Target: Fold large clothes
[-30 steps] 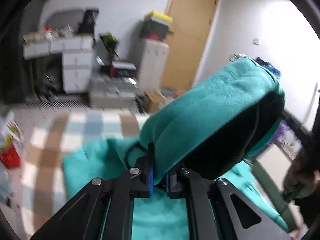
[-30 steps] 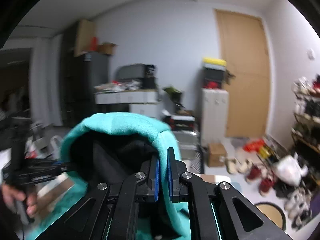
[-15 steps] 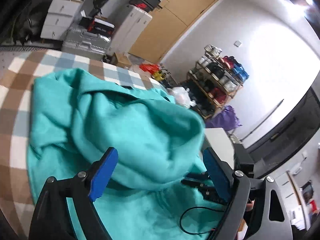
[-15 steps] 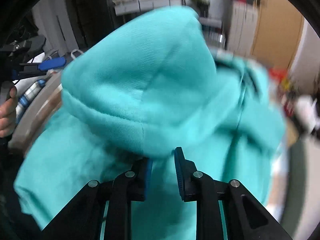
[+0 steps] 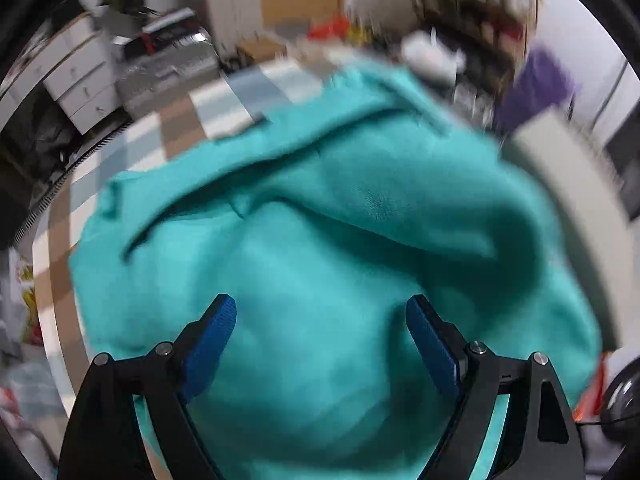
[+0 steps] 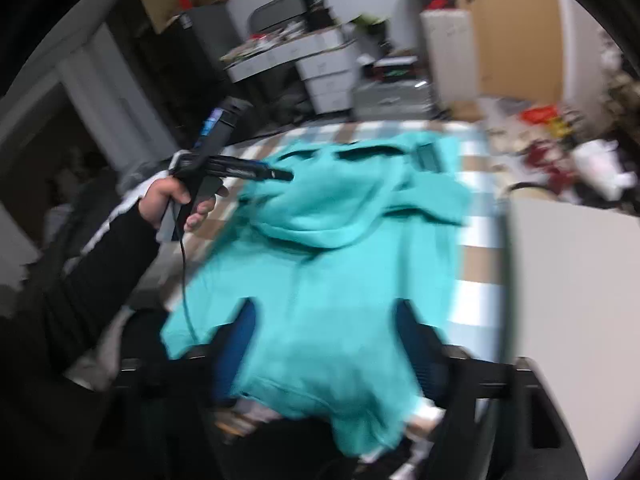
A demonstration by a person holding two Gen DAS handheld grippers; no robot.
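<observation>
- Left wrist view: the left gripper [image 5: 321, 316] has its blue fingers [image 5: 212, 336] spread wide with nothing pinched between them; they hang just above the teal hoodie [image 5: 320, 240].
- Right wrist view: the right gripper [image 6: 324, 336] has just been opening, and its fingers [image 6: 234, 344] now stand wide apart with only cloth seen beyond them, none clamped, though the picture is blurred.
- The hoodie lies spread on the checked surface [image 6: 468, 184], with its hood [image 6: 320, 216] bunched in a soft heap over the chest and its near hem hanging off the near edge.
- In the same view the person's left hand [image 6: 176, 200] holds the other gripper's handle out over the far side of the garment, near the hood.
- My judgement: the step in hand is picking a fresh hold after a release, so choose a single clean edge, a sleeve or side seam, not the lumpy hood.
- Bring each pair of fingers down onto one layer only, close fully before lifting, and keep both hands level so the fold line runs straight.
- A likely fault is grabbing the hood's double layer, which would drag the body cloth askew.
</observation>
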